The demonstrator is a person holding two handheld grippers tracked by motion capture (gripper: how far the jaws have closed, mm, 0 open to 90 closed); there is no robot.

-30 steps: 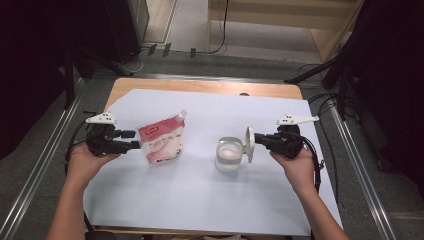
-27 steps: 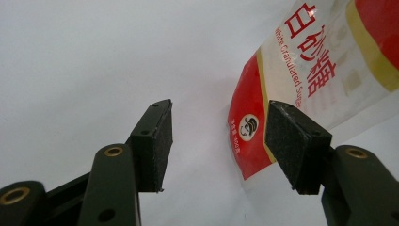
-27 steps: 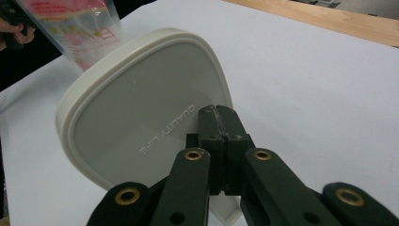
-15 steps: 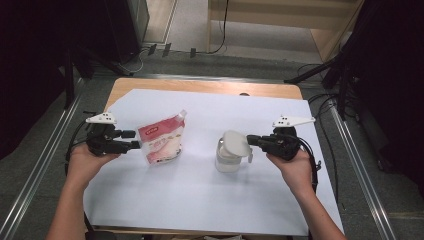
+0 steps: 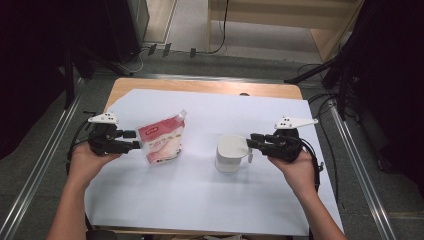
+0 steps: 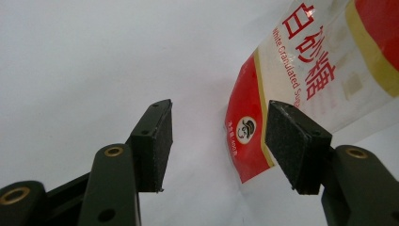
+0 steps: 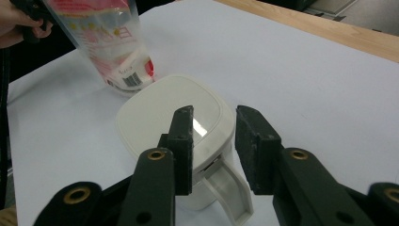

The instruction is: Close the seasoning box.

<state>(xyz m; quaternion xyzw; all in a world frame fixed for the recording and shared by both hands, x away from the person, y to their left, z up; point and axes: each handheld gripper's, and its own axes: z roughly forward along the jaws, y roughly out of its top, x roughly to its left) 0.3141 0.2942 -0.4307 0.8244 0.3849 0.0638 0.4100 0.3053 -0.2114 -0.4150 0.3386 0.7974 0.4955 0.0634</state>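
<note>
White plastic jug [image 5: 231, 153] sits lid closed just ahead of the right gripper [image 5: 253, 141], jaws parted. The left gripper [image 5: 133, 140], also released, flanks the untouched sugar pouch [image 5: 162, 142]; pouring remains.

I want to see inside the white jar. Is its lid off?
No, the lid sits flat and shut on top of the white jar in the right gripper view.

The bag [image 5: 161, 142] was red and white with red lettering, a yellow stripe and a black barcode. The jar [image 5: 231, 152] was cream-white. Both sat on a white sheet [image 5: 200, 200] over tan wood.
</note>
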